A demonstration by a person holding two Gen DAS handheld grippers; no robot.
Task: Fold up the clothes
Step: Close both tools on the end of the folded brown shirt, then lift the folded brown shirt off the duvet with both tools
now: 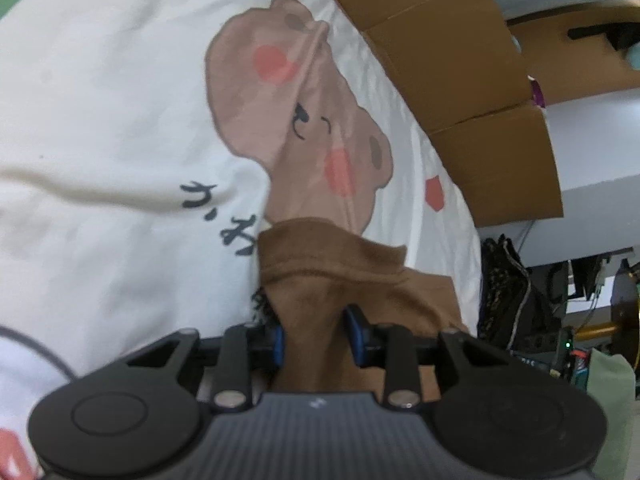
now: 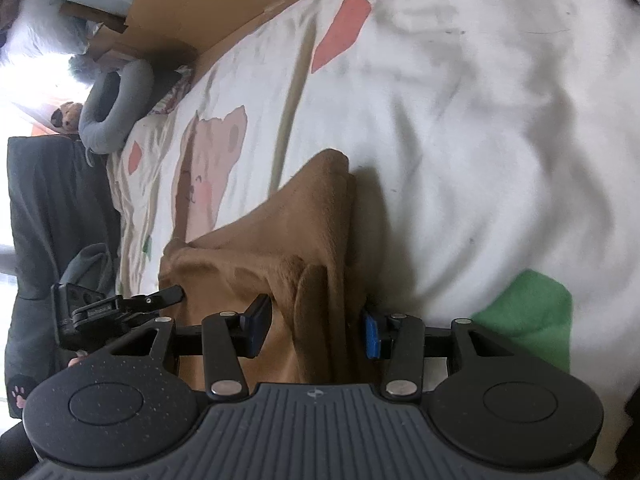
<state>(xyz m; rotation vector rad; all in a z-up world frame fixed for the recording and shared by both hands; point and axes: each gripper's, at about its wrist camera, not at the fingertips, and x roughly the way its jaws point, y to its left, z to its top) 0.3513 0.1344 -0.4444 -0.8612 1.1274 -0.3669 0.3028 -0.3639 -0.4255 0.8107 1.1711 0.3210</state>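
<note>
White bedding (image 1: 100,120) printed with bears covers the bed, cardboard (image 1: 460,60) along its far edge. On it lies a brown garment (image 2: 260,248), bunched between the parted jaws of the left gripper (image 1: 314,334) and right gripper (image 2: 316,332), neither clamping it.

A bed (image 2: 460,120) carries everything, spread with a white sheet (image 1: 100,120) (printed with brown bears and pink patches). A brown garment (image 2: 280,240) lies bunched on it, and a grey ring cushion (image 2: 116,108) sits at its far end.
</note>
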